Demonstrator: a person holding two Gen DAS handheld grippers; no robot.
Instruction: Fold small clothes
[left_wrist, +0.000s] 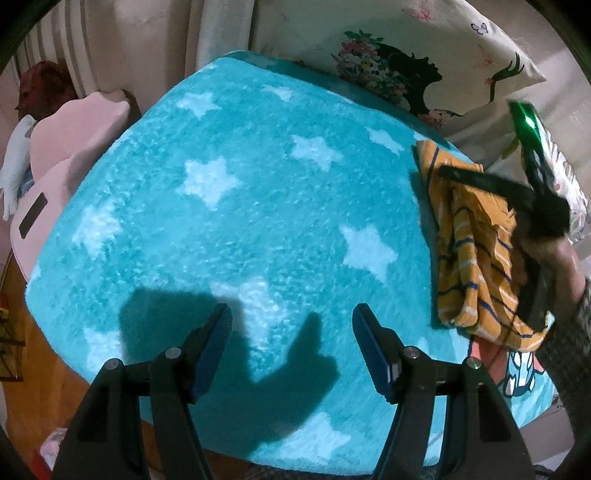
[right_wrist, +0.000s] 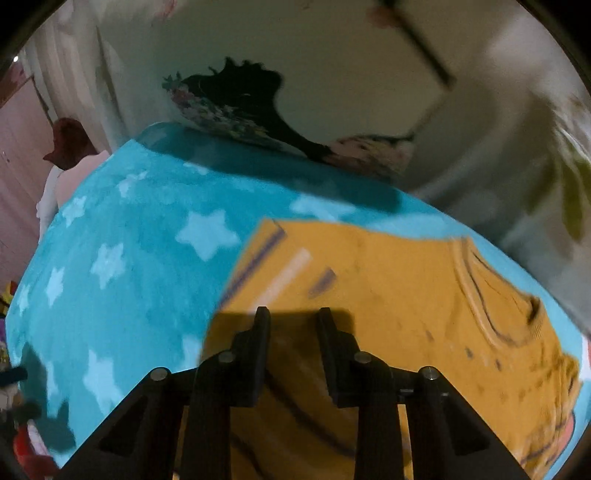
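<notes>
A small mustard-yellow garment with navy and white stripes lies folded on the right side of a turquoise star-patterned blanket. My left gripper is open and empty, held above the blanket's near middle, left of the garment. My right gripper is open and hovers just over the yellow garment, holding nothing; it also shows in the left wrist view, blurred, above the garment.
A white pillow with a black silhouette print leans behind the blanket. A pink object stands off its left edge. A light garment with a cartoon print lies under the yellow one's near end.
</notes>
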